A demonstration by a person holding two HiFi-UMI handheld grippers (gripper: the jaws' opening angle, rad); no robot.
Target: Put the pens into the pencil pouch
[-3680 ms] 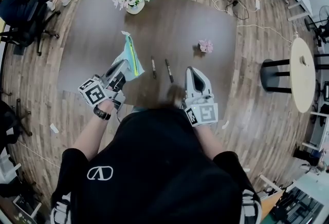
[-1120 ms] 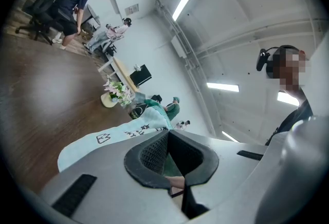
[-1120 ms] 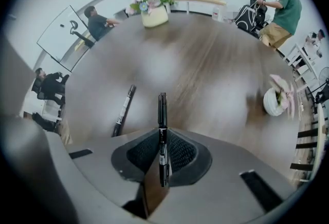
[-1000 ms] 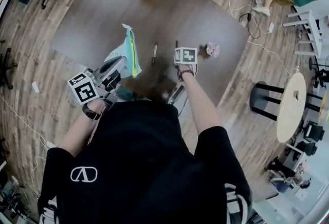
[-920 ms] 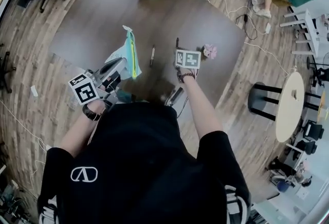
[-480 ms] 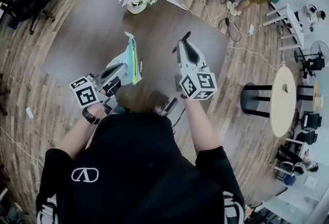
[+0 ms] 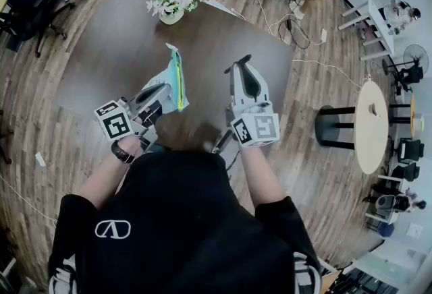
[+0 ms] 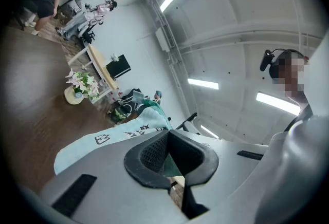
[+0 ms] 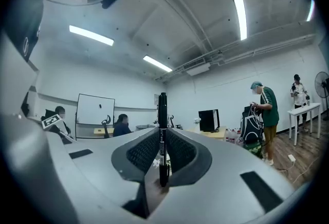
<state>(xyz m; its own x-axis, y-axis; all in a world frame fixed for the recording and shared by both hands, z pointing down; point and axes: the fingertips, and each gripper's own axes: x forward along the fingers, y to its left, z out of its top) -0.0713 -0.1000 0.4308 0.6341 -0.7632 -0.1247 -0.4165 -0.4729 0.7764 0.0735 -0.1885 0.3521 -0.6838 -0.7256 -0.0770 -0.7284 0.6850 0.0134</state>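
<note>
Pen (image 9: 162, 130), black, stands upright at the centre of the right gripper view, clamped between the two jaws of the right gripper (image 7: 241, 69). In the head view its dark tip juts from those jaws just right of centre, over the brown table (image 7: 108, 43). To its left is the pencil pouch (image 7: 172, 80), pale teal with a yellow-green zip edge, reaching toward the upper middle of the frame. The left gripper (image 7: 158, 94) has its jaws pressed together on the near end of the pouch, with teal fabric pinched between the pads. Pen and pouch are near each other but apart. A flower pot (image 7: 171, 4) stands on the table's far edge, upper left of centre.
</note>
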